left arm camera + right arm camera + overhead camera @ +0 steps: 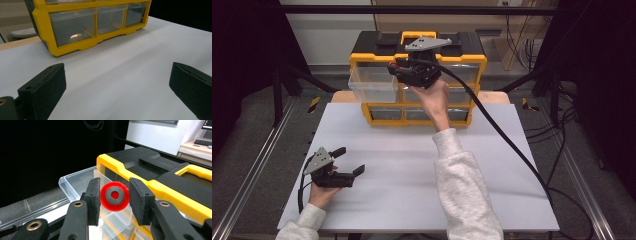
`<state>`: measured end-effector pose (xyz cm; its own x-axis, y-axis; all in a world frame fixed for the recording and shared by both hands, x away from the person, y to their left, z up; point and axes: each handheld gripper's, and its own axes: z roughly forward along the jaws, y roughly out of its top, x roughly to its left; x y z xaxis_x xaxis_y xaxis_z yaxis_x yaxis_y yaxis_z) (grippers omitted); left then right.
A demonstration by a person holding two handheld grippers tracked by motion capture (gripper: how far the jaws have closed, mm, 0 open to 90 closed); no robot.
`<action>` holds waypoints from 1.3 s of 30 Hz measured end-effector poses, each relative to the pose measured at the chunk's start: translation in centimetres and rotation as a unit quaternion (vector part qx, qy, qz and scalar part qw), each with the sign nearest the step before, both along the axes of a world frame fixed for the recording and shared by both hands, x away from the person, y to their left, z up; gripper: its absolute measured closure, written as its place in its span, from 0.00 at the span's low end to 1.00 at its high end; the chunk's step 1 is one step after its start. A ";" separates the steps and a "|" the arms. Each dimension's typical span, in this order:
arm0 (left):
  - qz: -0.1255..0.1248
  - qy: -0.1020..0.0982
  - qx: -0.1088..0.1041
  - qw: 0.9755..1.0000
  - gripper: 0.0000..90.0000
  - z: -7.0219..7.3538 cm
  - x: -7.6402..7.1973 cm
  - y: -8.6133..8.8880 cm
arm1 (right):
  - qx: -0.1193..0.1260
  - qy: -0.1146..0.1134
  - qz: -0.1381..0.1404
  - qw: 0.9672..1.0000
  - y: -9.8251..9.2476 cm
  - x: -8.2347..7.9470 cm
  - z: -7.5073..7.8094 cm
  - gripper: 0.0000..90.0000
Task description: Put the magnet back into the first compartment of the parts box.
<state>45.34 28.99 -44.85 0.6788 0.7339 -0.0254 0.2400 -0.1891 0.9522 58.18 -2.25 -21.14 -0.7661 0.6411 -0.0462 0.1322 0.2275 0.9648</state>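
The right gripper (114, 201) is clamped on a red round piece (114, 197) with a grey ring and a small red hole at its centre; the two black pads press on its left and right edges, and the piece faces the camera squarely in the right gripper view. In the high view that right gripper (398, 66) is held up in the air in front of the top row of a yellow and black drawer cabinet (462, 57), the grey plate on top and the black cable trailing off to the right and down over the counter's (412, 150) edge. The red piece (391, 65) shows there as a small red spot at the gripper's tip, just above an open clear drawer (372, 84).

That clear drawer is pulled out from the cabinet's top left slot and juts toward the person; in the right gripper view the drawer (75, 180) lies below and behind the held piece, and I cannot tell whether anything is in it. The other drawers in the cabinet are pushed in.

The left gripper (352, 161) rests low over the white counter near its front left corner, well apart from the cabinet, held in the person's left hand (319, 192). Its jaws stand wide apart with nothing between them; in the left gripper view only bare counter (120, 75) lies between the two black pads, with the cabinet's (75, 48) bottom row of closed drawers farther ahead.
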 end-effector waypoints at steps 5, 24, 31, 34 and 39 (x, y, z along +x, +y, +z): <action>0.001 0.000 -0.001 1.000 0.01 0.0 0.0 0.1 | 0.002 0.007 0.001 1.000 0.6 0.8 -0.4 0.69; 0.001 0.000 -0.001 1.000 0.01 0.0 0.0 0.1 | -0.003 0.018 -0.006 1.000 2.2 2.6 -0.8 0.69; 0.001 0.001 -0.001 1.000 0.01 0.0 0.1 0.1 | -0.009 0.024 -0.003 1.000 2.7 2.9 -1.3 0.69; 0.000 0.002 0.000 1.000 0.01 -0.1 0.1 0.0 | -0.014 0.026 -0.002 1.000 2.9 2.9 -1.5 0.69; 0.001 0.001 -0.001 1.000 0.01 0.0 0.1 0.0 | -0.019 0.026 0.003 0.999 3.2 2.8 -1.8 0.69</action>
